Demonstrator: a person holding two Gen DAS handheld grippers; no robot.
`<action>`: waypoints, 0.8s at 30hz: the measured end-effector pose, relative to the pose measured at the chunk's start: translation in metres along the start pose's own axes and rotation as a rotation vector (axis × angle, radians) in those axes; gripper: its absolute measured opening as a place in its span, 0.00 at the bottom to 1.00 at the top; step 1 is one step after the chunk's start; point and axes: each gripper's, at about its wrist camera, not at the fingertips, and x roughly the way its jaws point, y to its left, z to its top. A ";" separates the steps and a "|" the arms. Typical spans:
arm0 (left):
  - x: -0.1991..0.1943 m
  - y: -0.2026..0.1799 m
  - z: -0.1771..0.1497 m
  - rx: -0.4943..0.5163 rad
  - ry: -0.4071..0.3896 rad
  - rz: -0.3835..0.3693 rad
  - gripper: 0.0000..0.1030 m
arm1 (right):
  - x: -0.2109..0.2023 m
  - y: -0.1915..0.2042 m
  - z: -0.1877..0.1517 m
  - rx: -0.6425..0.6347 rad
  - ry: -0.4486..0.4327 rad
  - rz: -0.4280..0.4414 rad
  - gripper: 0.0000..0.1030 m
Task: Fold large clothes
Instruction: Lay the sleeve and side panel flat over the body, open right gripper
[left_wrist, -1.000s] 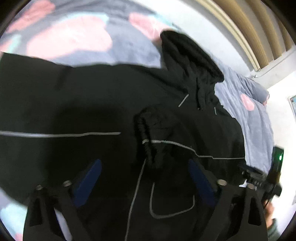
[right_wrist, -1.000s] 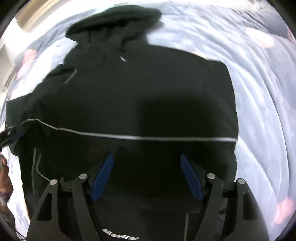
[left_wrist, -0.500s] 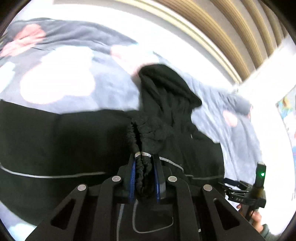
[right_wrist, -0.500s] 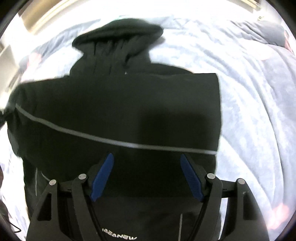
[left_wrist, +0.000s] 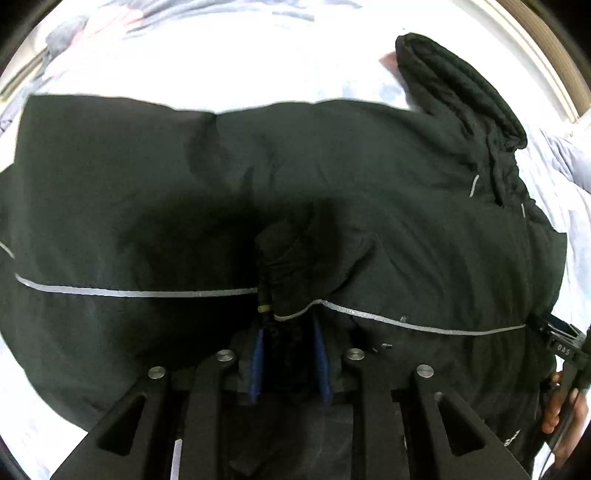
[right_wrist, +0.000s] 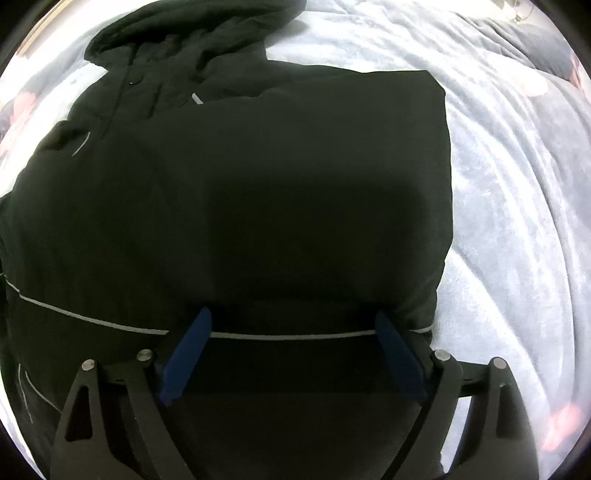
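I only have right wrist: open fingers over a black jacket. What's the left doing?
Observer: The left gripper is shut on the jacket's cuff.
Operator: Cuff lying flat or lifted?
Observer: Bunched between the blue fingers, over the jacket body, at its grey stripe.
Operator: Do you see my gripper from there?
Observer: Yes, at the right edge of the left view: the right gripper, with a hand on its handle, beside the jacket.
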 end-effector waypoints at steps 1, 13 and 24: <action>-0.005 0.003 -0.001 0.000 -0.009 0.009 0.37 | -0.005 0.000 0.001 -0.010 0.007 -0.002 0.89; -0.075 -0.052 0.013 0.121 -0.183 -0.136 0.54 | -0.026 -0.022 0.070 0.028 -0.123 -0.037 0.75; 0.027 -0.083 -0.005 0.118 0.043 -0.093 0.53 | 0.008 -0.038 0.073 0.045 -0.024 -0.067 0.89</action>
